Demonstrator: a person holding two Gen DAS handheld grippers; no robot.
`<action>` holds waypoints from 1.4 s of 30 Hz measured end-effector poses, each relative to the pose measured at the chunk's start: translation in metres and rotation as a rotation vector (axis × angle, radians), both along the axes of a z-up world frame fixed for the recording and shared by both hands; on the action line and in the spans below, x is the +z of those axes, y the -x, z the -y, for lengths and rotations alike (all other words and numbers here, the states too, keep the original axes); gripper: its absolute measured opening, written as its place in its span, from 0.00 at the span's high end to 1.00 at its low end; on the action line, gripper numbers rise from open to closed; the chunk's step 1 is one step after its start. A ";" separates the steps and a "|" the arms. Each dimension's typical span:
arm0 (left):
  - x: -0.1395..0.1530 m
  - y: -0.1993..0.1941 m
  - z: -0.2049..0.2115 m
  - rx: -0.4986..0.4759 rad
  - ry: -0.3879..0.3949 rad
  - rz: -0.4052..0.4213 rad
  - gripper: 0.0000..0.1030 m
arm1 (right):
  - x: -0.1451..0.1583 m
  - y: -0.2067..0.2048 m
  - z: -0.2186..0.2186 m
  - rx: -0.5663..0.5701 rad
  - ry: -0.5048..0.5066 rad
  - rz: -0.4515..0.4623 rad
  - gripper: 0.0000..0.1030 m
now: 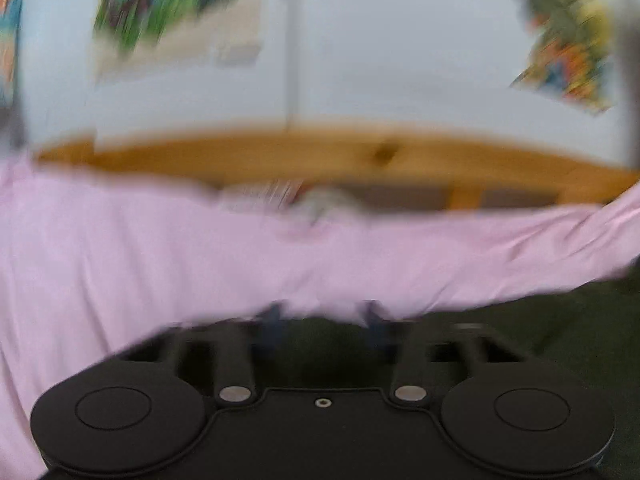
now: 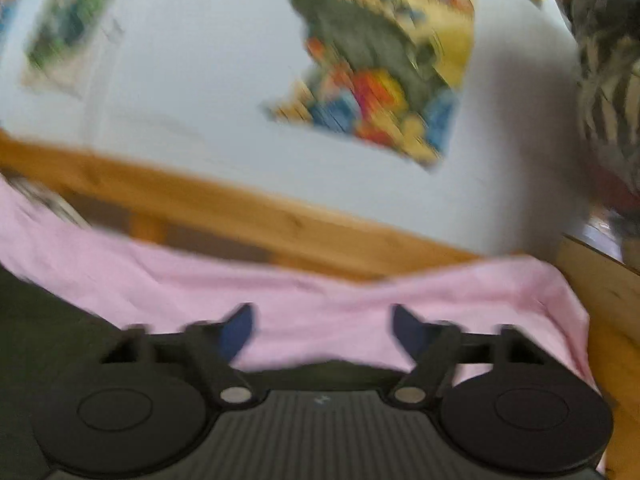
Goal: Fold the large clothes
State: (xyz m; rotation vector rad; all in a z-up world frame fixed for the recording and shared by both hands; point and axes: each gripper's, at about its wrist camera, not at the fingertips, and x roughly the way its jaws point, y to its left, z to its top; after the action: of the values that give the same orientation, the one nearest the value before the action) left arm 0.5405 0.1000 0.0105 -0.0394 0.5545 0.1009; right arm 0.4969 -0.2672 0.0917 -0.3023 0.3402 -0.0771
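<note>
Pink garment (image 1: 200, 256) seemingly overlaps both grippers' fingers (image 2: 240, 328).

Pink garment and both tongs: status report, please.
Left tongs open, tips at the pink garment edge. Right tongs open, garment between fingers. Views blurred; nothing blocking.

This is looking like a bedroom in a home, likely a child's: colourful comic-style posters (image 2: 380, 64) are hanging on a pale wall (image 1: 400, 40), and a pine bed rail (image 1: 320, 156) is running across below them. A dark green bedcover (image 1: 560, 320) is lying in the foreground, with a pink garment (image 1: 160, 248) spreading over it. Everything is showing blurred, so finer details are staying unreadable
</note>
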 end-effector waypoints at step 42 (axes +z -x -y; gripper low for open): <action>-0.047 0.097 0.076 -0.308 0.027 -0.061 0.16 | -0.083 0.104 -0.040 0.188 -0.015 -0.039 0.14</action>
State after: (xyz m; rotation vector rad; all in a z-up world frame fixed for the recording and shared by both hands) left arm 0.4433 0.0238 -0.0368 0.0228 0.6169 -0.2065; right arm 0.3928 -0.2274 0.0088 -0.3201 0.3490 0.1165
